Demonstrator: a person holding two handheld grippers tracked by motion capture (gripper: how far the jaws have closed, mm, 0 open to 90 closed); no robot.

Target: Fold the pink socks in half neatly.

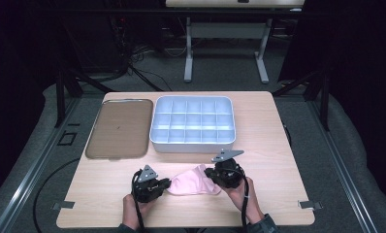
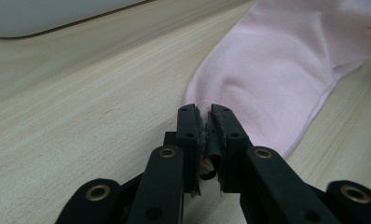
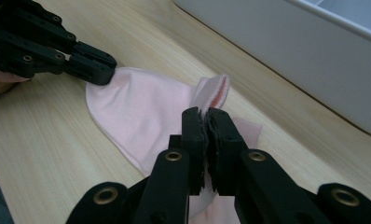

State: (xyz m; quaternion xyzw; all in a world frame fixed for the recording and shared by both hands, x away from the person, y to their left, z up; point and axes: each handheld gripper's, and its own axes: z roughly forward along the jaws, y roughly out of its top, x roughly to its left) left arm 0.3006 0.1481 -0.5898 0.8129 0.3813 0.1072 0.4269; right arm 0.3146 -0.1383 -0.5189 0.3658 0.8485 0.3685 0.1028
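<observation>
Forearms and hands are coming in from the bottom of the high view, each holding a black gripper over the near part of the wooden table (image 1: 268, 145). Between them a pink cloth (image 1: 193, 182) is lying on the tabletop, stretching from one gripper to the other. On its left end the left gripper (image 1: 166, 184) is pinching the fabric, and on its right end the right gripper (image 1: 209, 174) is doing the same, its grey three-cornered plate tilting above it. Farther back, a pale compartment box (image 1: 193, 124) is sitting in the middle of the table, with a brown tray (image 1: 119, 128) lying flat just beside it on the left.

Looking along the left gripper (image 2: 206, 112) in its own view, the two black jaws are clenching together on an edge of the pink cloth (image 2: 277, 65), which is spreading away up and to the right across the wood grain. A pale rounded edge, which I cannot identify, is showing at the top left.

Looking along the right gripper (image 3: 206, 115) in its own view, the jaws are pressing shut on the pink cloth (image 3: 141, 112), and a folded lip of fabric is standing up just beyond the tips. Across the cloth, the left gripper (image 3: 104, 70) is gripping the far edge. The compartment box's wall (image 3: 286, 51) is running along the upper right.
</observation>
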